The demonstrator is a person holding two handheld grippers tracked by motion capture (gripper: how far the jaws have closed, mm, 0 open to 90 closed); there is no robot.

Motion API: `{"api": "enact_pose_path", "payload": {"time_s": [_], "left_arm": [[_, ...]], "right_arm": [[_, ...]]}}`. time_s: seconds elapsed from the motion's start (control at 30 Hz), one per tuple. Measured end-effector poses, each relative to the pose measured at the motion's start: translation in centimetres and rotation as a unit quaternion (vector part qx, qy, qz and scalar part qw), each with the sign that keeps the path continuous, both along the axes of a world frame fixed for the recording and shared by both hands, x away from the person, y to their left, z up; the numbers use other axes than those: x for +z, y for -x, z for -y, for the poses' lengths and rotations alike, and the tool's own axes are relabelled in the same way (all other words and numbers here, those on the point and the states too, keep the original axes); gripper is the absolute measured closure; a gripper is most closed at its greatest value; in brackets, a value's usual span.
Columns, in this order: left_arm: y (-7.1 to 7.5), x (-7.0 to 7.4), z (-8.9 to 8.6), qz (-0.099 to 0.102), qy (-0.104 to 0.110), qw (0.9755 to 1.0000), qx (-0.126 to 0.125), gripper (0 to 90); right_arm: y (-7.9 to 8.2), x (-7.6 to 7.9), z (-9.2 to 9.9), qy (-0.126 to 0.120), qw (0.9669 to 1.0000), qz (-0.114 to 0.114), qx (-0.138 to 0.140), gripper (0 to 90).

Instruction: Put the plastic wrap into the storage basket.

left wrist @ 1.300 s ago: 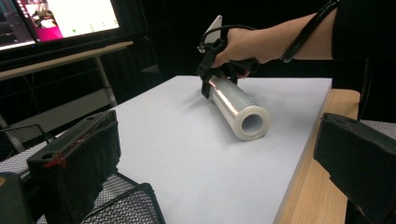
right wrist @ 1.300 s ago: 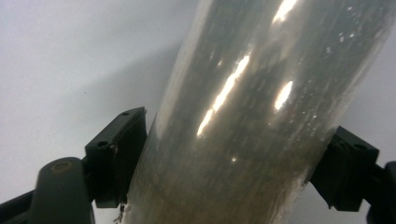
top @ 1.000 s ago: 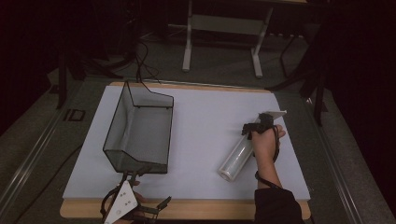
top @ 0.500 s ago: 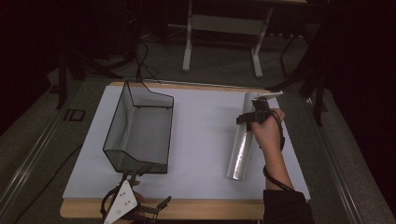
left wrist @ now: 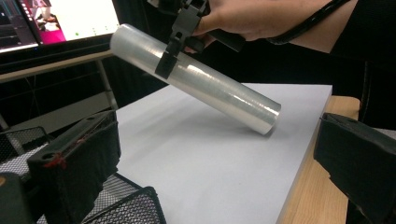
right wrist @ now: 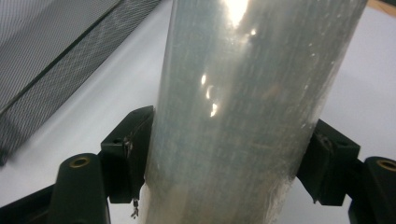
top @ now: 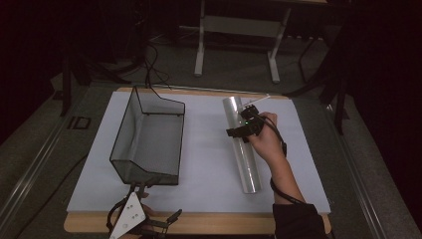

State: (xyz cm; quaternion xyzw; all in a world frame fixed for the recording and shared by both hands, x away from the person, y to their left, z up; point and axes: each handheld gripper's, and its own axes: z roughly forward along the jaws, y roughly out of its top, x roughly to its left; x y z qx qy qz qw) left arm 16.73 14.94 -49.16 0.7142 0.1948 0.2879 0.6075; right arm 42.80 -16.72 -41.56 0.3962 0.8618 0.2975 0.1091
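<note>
Roll (top: 244, 149) tilts, far end raised in right gripper (top: 245, 127), near end low.

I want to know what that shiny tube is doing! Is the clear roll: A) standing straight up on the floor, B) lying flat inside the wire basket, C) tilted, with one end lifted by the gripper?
C: the right gripper is clamped around the clear roll, whose far end is raised while its near end sits low by the white mat.
</note>
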Motion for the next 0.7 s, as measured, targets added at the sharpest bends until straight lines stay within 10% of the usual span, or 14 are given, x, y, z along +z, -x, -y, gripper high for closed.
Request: {"api": "enact_pose_path", "payload": {"time_s": [0.27,0.7], "left_arm": [[0.0,0.1,0.0,0.001,0.005,1.0,-0.002,1.2],[-0.1,0.0,-0.2,-0.001,0.011,0.9999,0.0,1.2]], "right_arm": [[0.7,-0.2,-2.8,0.015,0.9943,-0.001,0.106,27.6],[-1.4,-6.4,-6.6,0.054,0.9968,-0.009,0.059,28.5]]}}
